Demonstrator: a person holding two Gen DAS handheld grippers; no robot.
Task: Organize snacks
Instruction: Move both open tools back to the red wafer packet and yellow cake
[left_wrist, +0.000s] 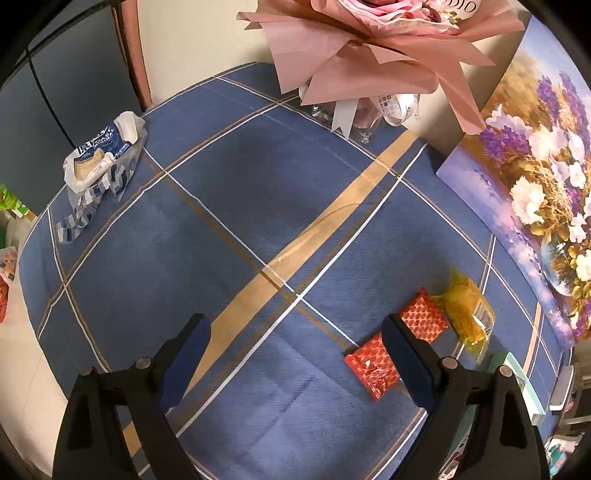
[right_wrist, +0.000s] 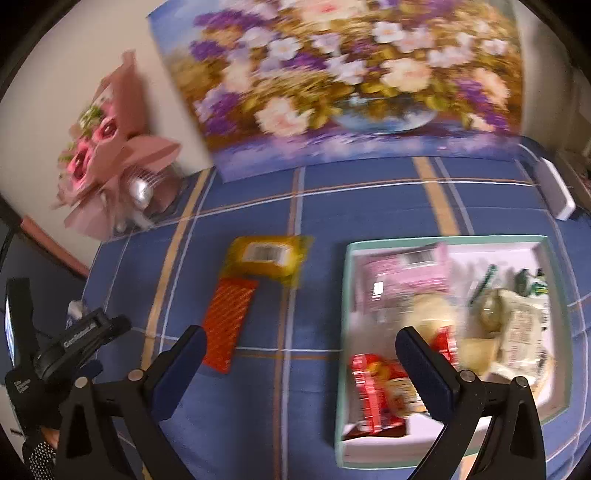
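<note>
— While both pairs of jaws stand spread wide, is anything caught in them?

— No. The left gripper (left_wrist: 295, 339) gapes over bare blue plaid tablecloth (left_wrist: 229, 206), nothing between its dark blue pads. The right gripper (right_wrist: 301, 349) is just as wide and empty, its left finger over the cloth and its right finger over the box.

— What lies closest to the left one?

— An orange-red snack packet (left_wrist: 373, 365) with a scale-like print, flat on the cloth, partly hidden behind the right finger. It is long and narrow, running away to the far right, where its end touches a yellow see-through packet (left_wrist: 467, 310) with a white label.

— And from the right wrist view?

— The same orange packet (right_wrist: 231, 323) lies just beyond the left finger, with the yellow packet (right_wrist: 267, 258) touching its far end, barcode label up. To the right sits a shallow box (right_wrist: 347, 332) with a mint-green rim and white inside. It holds a pink packet (right_wrist: 402, 277) at the far left, a red wrapped snack (right_wrist: 373, 391) at the near left, and pale and green-printed packets on the right; blur hides the details.

— Further out?

— A floral painting (right_wrist: 351, 81) leans at the far edge, a pink bouquet (left_wrist: 369, 40) beside it. Far left in the left wrist view lies an opened blue-and-white bag (left_wrist: 99, 162).
</note>
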